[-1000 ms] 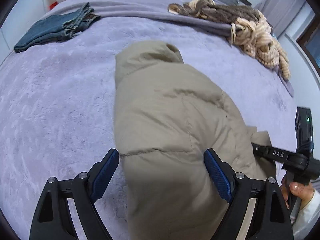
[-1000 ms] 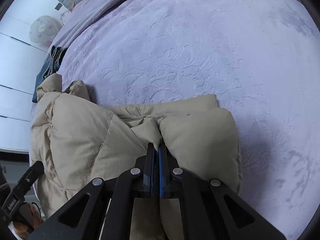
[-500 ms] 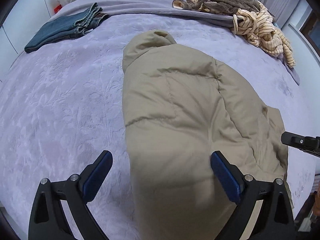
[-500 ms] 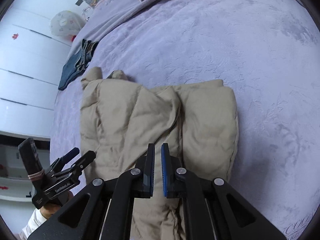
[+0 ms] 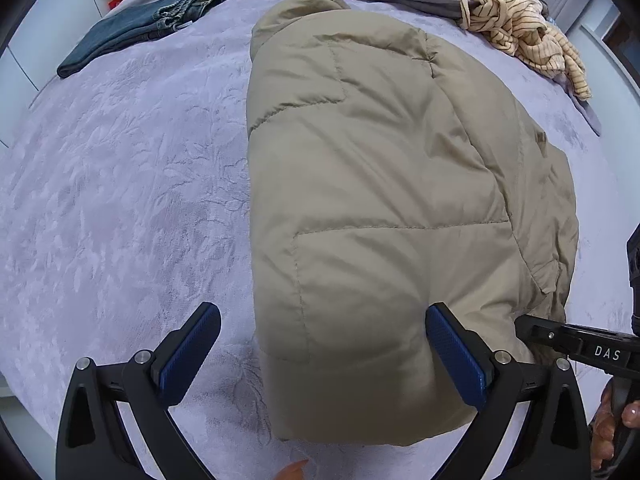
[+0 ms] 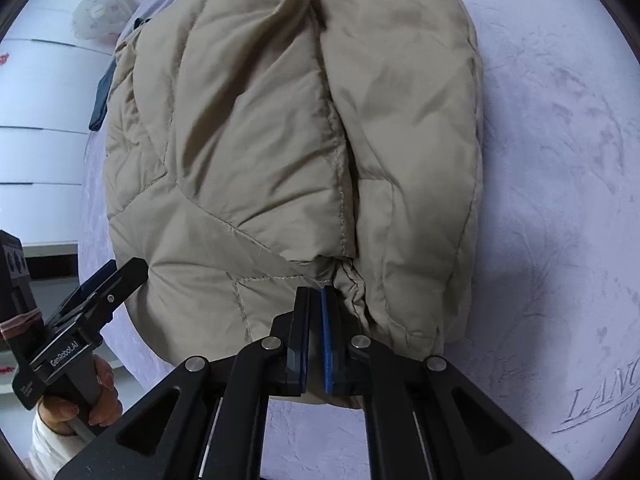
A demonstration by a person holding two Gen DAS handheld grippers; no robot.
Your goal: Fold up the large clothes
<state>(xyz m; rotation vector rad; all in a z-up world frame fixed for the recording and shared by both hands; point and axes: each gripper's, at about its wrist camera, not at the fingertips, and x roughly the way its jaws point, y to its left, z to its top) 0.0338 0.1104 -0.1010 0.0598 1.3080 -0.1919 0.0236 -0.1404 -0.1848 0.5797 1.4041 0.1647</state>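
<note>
Lavender embossed bedspread [image 5: 120,184] covers a wide bed and fills most of both views, with white cupboard doors beyond its far side. A large beige puffer jacket [image 5: 380,184] lies in the middle of the bed, already folded lengthwise into a thick, padded bundle, its collar end pointing toward the head of the bed. In the right wrist view a sleeve or side panel is laid over the body, leaving a long seam down the middle and a gathered cuff [image 6: 352,280] at the near edge.

Near the head of the bed lie folded blue jeans [image 5: 132,28] on one side and a heap of striped and brown knitwear [image 5: 508,12] on the other, both well apart from the jacket.

The left gripper [image 5: 320,352] hangs over the jacket's near end with its blue fingers [image 5: 192,348] spread wide and opening; the padded hem lies between them, but neither pad presses it. The right gripper [image 6: 316,336] has its fingers together just in front of the cuff, and nothing appears caught between them. A hand [image 6: 100,392] in a pale sleeve holds the left gripper's handle.

The lengthwise fold looks finished and released. The next move probably calls for both grippers to pinch the near hem and carry it toward the collar, gripping firmly because the puffy filling will spring back.
</note>
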